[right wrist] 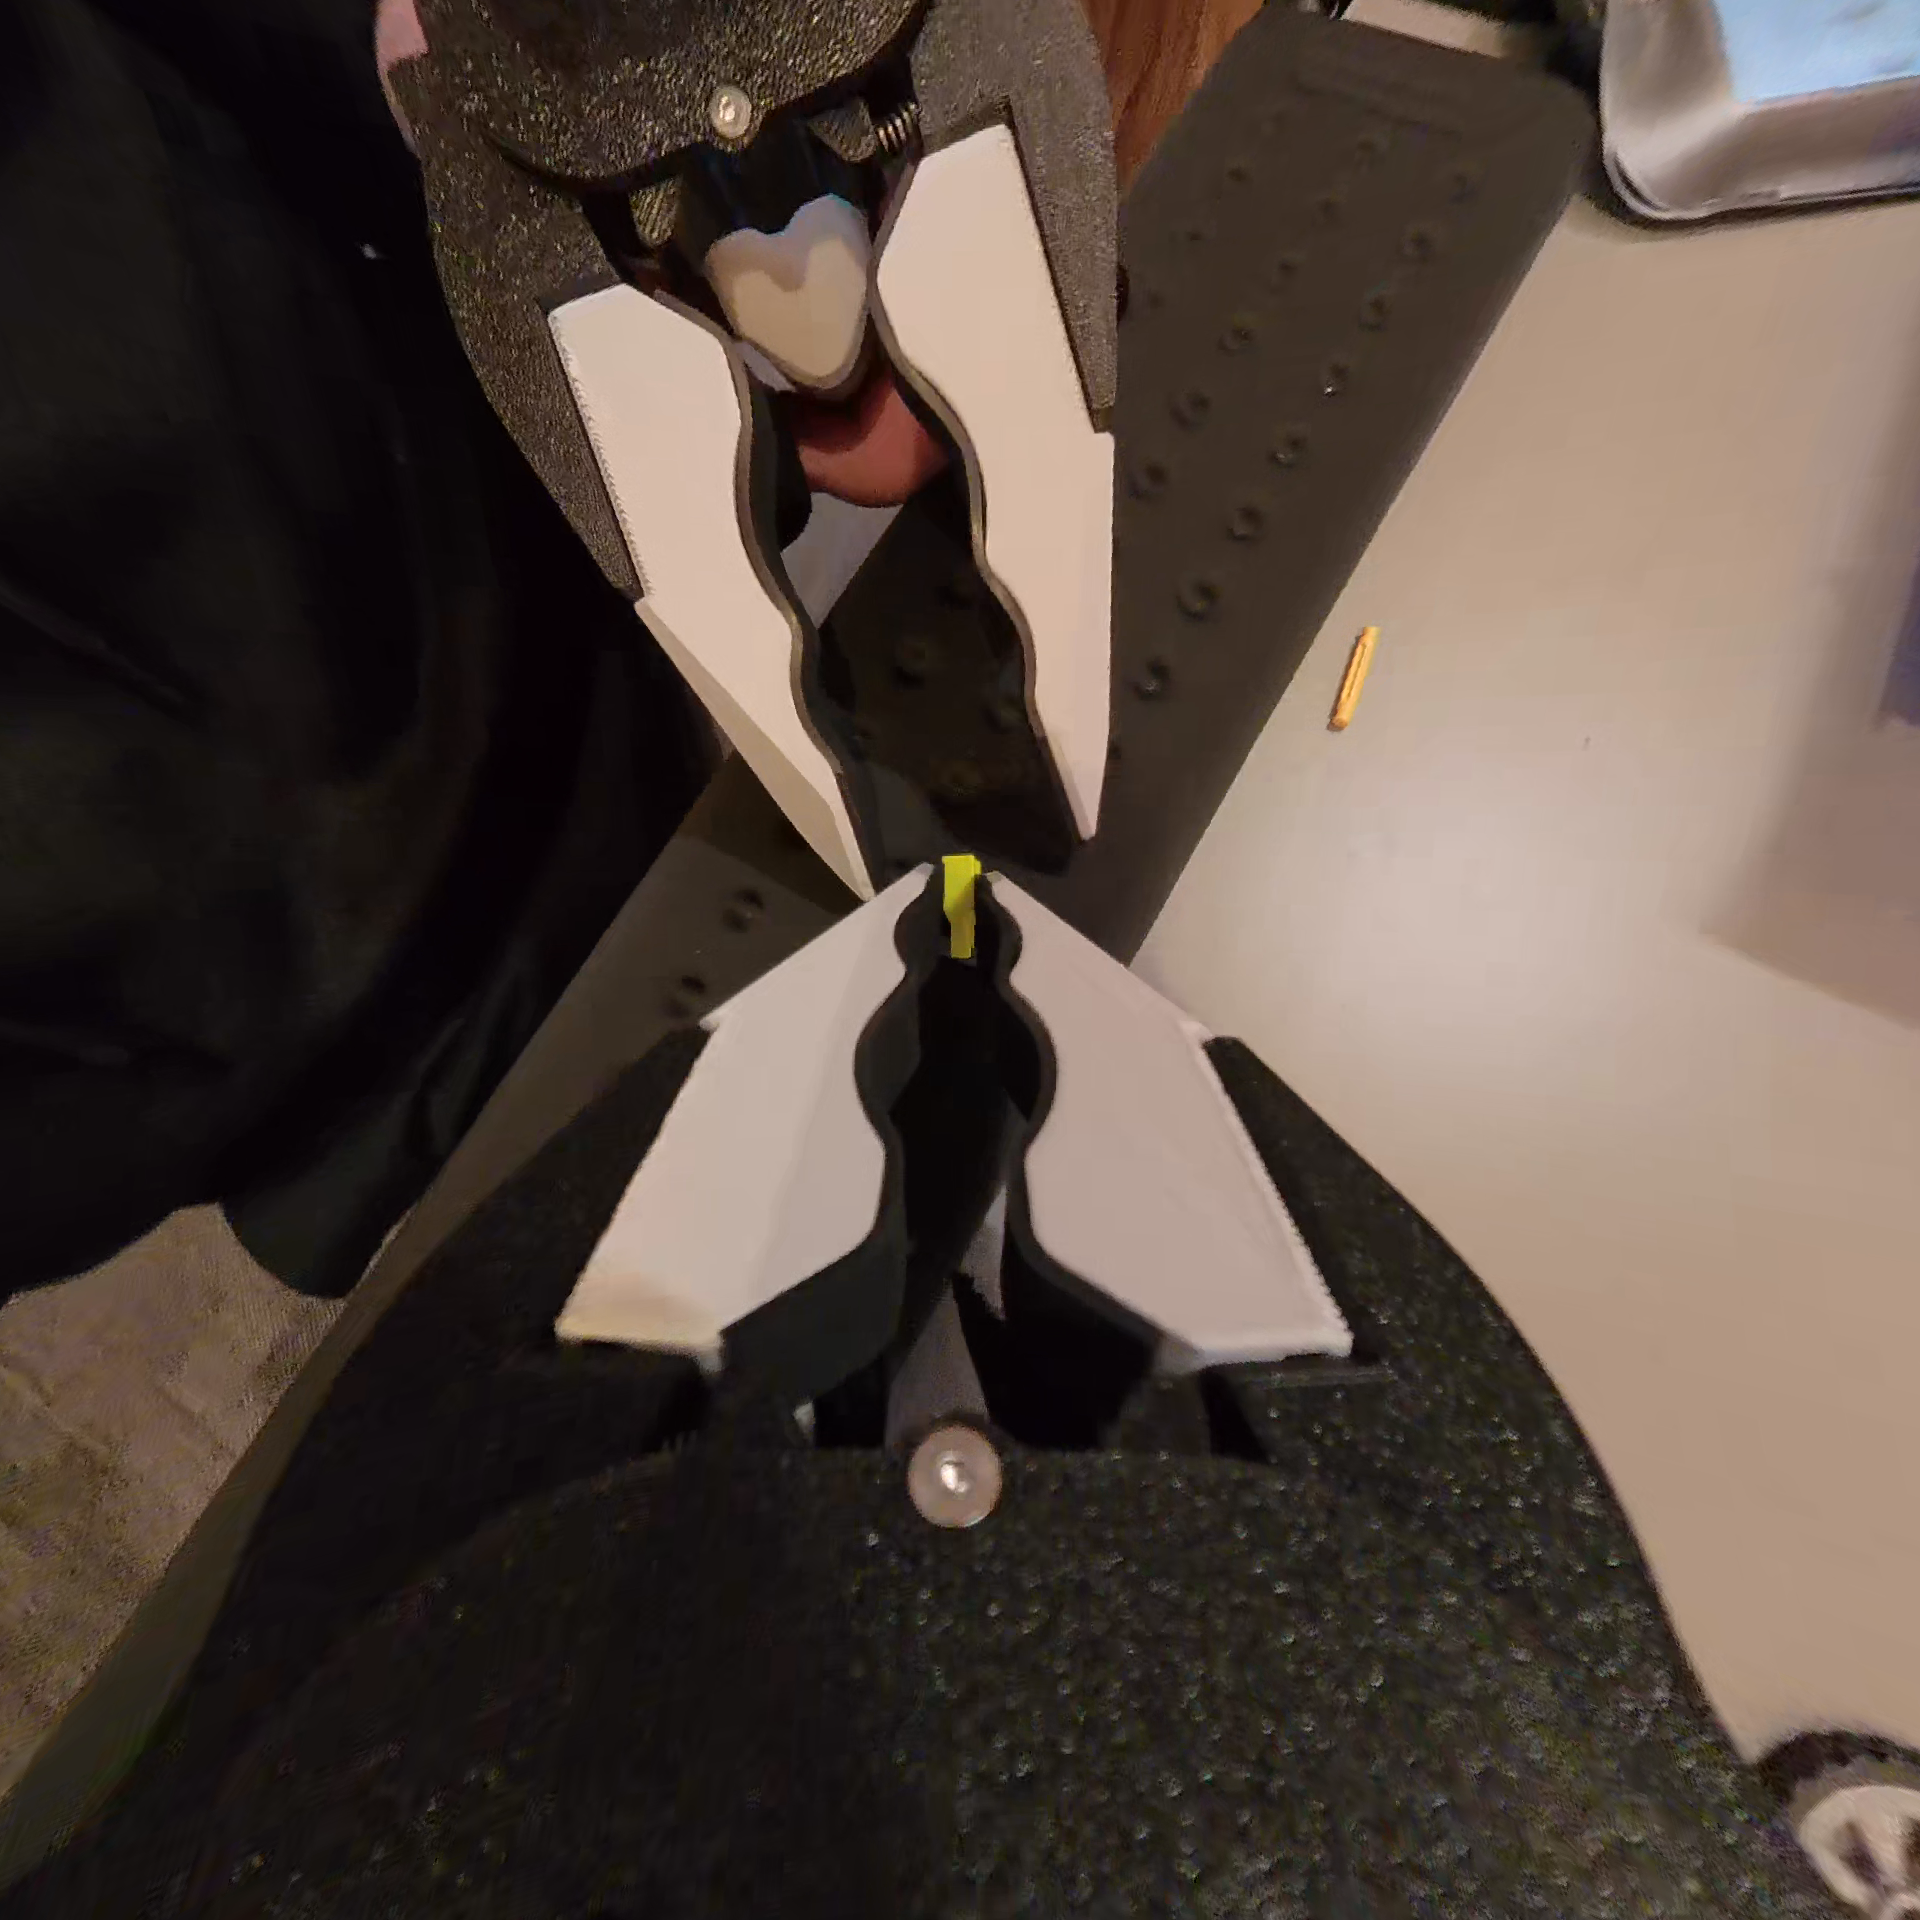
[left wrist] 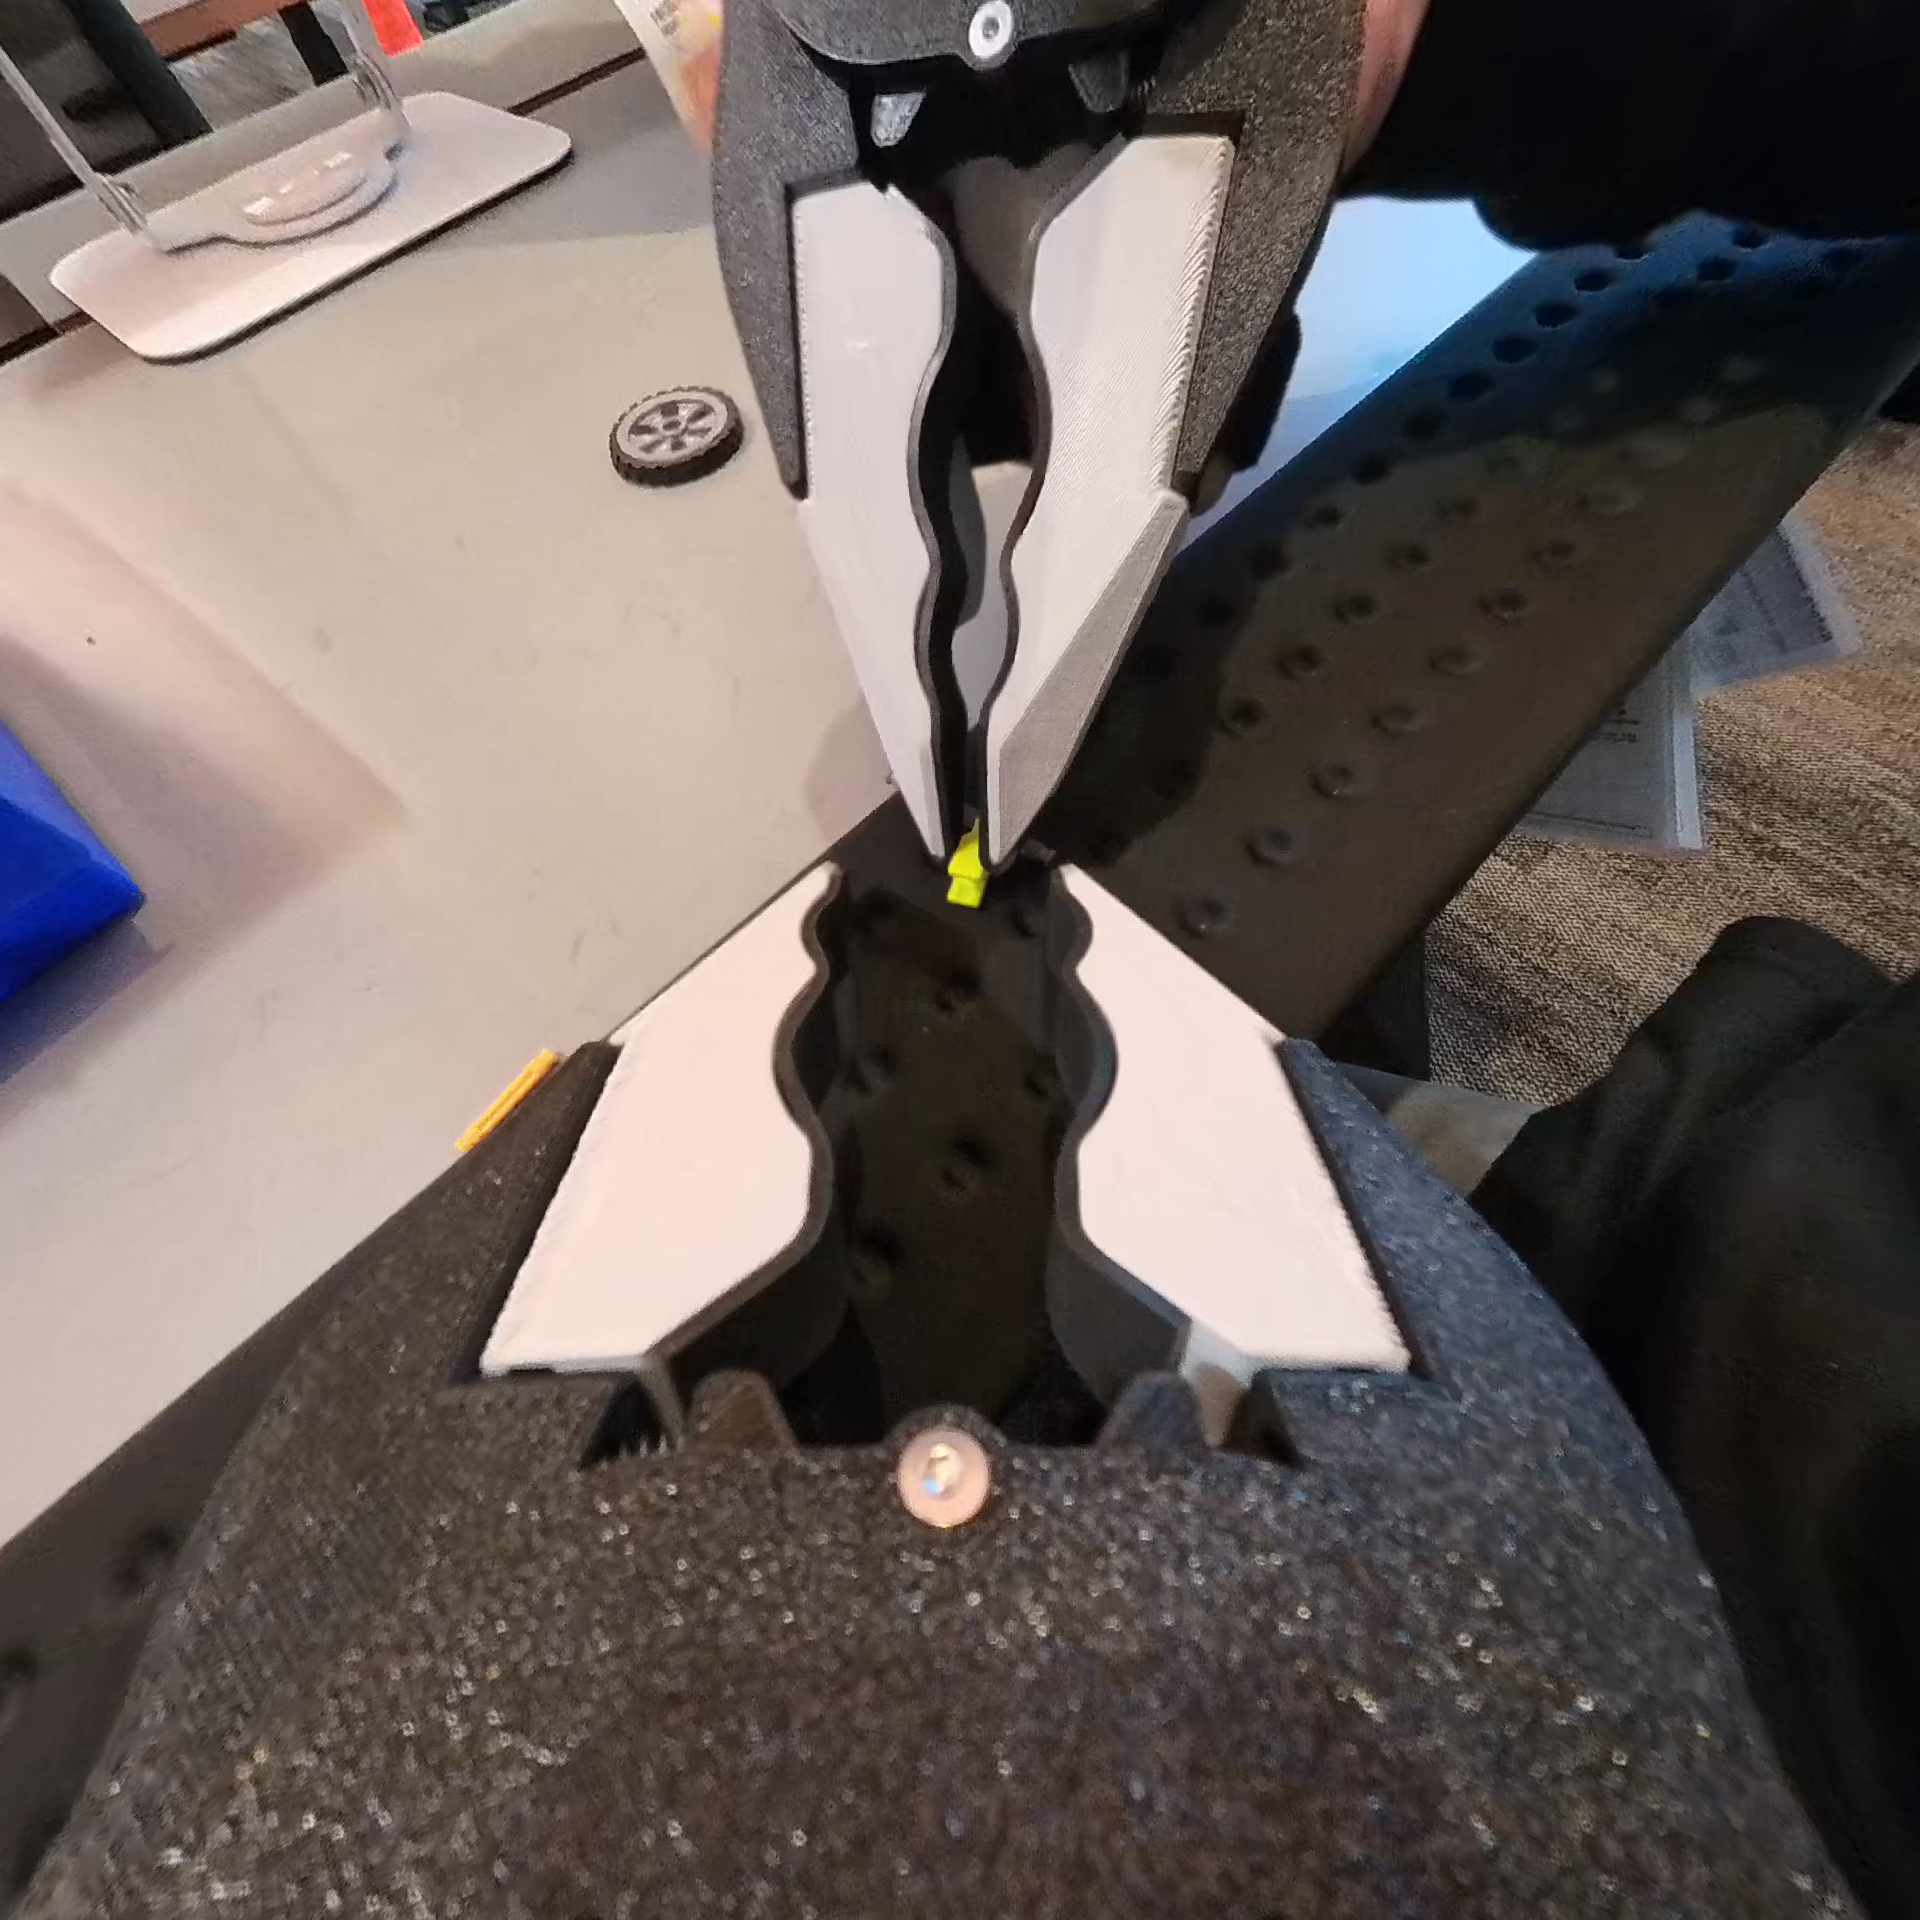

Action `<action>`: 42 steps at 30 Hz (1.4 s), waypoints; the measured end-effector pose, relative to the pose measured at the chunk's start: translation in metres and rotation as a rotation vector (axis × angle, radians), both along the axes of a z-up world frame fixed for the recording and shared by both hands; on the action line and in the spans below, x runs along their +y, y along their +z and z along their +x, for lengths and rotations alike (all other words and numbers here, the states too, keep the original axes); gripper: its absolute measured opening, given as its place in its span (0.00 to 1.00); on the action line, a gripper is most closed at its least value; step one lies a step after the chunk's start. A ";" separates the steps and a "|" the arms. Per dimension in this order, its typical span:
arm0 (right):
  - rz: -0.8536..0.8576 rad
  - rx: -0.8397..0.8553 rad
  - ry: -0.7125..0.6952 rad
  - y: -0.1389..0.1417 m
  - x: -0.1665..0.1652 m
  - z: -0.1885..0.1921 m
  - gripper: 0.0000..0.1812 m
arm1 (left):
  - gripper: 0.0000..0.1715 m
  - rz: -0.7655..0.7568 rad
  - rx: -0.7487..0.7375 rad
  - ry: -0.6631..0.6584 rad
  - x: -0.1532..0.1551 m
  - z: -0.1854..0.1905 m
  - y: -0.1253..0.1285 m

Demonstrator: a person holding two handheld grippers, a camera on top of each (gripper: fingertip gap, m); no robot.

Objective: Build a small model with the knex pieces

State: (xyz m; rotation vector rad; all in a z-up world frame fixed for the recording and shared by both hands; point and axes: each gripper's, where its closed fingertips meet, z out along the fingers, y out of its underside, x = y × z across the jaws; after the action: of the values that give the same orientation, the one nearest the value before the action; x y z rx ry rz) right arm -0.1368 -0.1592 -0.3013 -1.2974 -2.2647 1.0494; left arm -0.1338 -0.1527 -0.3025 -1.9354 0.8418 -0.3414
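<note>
Left wrist view: the right gripper comes in from above, its fingertips pinched on a small yellow-green piece. The left gripper stands spread, tips either side of a black perforated strip at the grey table edge. A toy wheel lies beside.
</note>
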 end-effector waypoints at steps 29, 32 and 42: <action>-0.050 0.155 -0.193 0.003 0.007 0.044 0.03 | 0.02 -0.124 0.296 -0.382 0.002 0.047 -0.005; -0.031 0.157 -0.208 0.002 0.008 0.051 0.03 | 0.02 -0.133 0.338 -0.423 0.004 0.054 -0.005; 0.062 0.182 -0.263 -0.001 0.015 0.074 0.03 | 0.02 -0.156 0.473 -0.545 0.009 0.074 -0.007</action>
State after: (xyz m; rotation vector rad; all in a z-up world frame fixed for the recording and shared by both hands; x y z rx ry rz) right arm -0.0629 -0.1443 -0.3021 -1.3696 -1.9170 0.9539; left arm -0.0597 -0.1436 -0.3092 -1.9315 1.7081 -0.2732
